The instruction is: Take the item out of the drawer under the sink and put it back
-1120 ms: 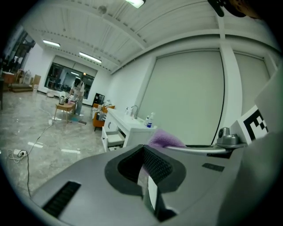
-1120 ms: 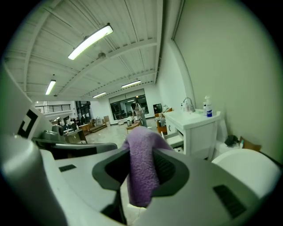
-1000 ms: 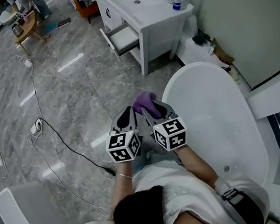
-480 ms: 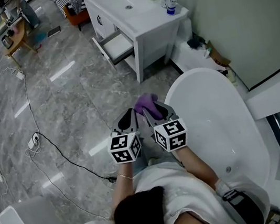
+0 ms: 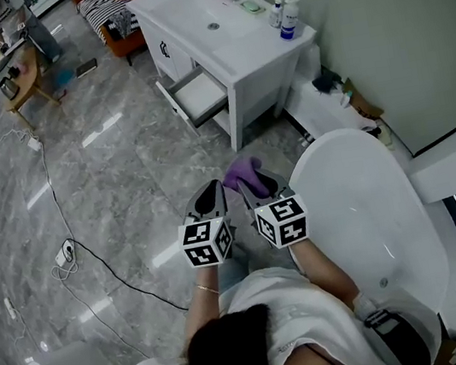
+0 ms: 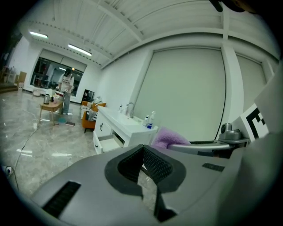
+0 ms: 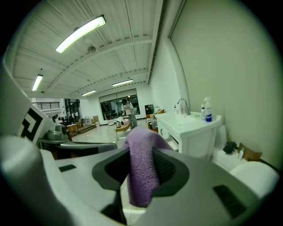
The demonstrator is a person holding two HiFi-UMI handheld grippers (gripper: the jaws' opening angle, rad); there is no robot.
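The right tool (image 7: 142, 170) squeezes a purple cloth (image 7: 140, 145), which sticks up between its jaws. The left tool (image 6: 142, 164) is closed and empty. The open drawer (image 5: 199, 95) is far ahead of both.

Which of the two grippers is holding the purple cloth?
The right gripper: the purple cloth is pinched between its jaws. The left gripper holds nothing.

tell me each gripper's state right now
Left gripper: closed, empty.
Right gripper: closed on the purple cloth.
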